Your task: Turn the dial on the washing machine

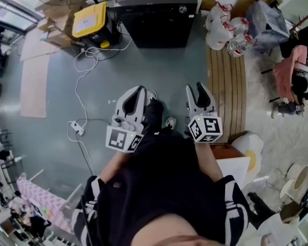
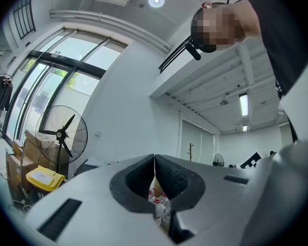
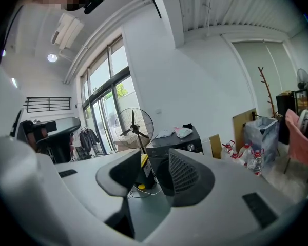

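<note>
The black washing machine (image 1: pixel 156 19) stands at the far side of the floor, its round dial (image 1: pixel 183 8) at the top right of its front. In the right gripper view the washing machine (image 3: pixel 177 140) and the dial (image 3: pixel 191 147) show beyond the jaws, well away. My left gripper (image 1: pixel 138 90) is held in front of the person's body with its tips together and nothing held. The left gripper (image 2: pixel 154 159) is seen shut in its own view too. My right gripper (image 1: pixel 195 87) stands open and empty beside it. The right gripper (image 3: pixel 154 155) points towards the machine.
A yellow-lidded box (image 1: pixel 90 19) and cardboard boxes (image 1: pixel 56 4) sit left of the machine. A white cable with a power strip (image 1: pixel 77 128) runs over the floor. Water bottles (image 1: pixel 226 29), wooden boards (image 1: pixel 226 81) and a pink chair (image 1: pixel 290 70) are on the right. A standing fan (image 3: pixel 136 127) is near the window.
</note>
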A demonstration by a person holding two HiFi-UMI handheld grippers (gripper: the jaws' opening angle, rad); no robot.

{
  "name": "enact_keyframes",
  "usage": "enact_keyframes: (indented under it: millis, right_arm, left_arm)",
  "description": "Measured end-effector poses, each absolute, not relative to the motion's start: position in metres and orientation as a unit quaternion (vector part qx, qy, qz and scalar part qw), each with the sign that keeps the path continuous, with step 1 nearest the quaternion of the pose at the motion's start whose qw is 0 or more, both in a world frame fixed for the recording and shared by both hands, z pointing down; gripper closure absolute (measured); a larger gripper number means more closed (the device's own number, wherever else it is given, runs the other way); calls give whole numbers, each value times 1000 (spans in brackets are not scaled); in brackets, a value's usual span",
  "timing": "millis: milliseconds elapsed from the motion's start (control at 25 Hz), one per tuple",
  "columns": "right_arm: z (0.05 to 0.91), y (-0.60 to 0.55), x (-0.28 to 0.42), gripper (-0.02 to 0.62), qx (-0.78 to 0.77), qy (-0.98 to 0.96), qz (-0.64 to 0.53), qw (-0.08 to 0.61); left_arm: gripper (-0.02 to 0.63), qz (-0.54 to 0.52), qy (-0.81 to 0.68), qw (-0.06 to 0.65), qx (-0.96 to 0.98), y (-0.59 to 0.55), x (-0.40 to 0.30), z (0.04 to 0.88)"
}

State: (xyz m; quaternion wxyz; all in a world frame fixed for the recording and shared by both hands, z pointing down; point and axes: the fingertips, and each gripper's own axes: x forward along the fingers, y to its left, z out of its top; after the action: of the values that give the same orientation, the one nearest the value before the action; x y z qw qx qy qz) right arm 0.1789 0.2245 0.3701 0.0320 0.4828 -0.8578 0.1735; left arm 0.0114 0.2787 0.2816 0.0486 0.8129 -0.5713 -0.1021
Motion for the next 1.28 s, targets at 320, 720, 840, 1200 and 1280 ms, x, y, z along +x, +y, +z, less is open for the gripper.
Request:
enact_keyframes:
  millis: [320, 720, 840, 1200, 1280]
  right_arm:
    - [385, 137, 149, 417, 485, -855, 181, 31]
    - [403, -17, 86, 420, 498, -844, 198, 42]
    - [418, -53, 72, 419, 503, -838, 207, 48]
    - [477, -173, 72, 396, 520, -818, 238, 57]
    - [492, -204, 78, 394, 524, -815, 241, 61]
  left_arm:
    - [583, -112, -561, 58, 818, 187, -8, 295]
    - [583, -114, -537, 73, 833, 26, -70, 304]
    - [584, -108, -530, 73, 838, -8, -83, 311]
    - [583, -94, -516, 94, 846, -85, -82, 340]
    - [583, -94, -518, 101, 844, -105, -76, 350]
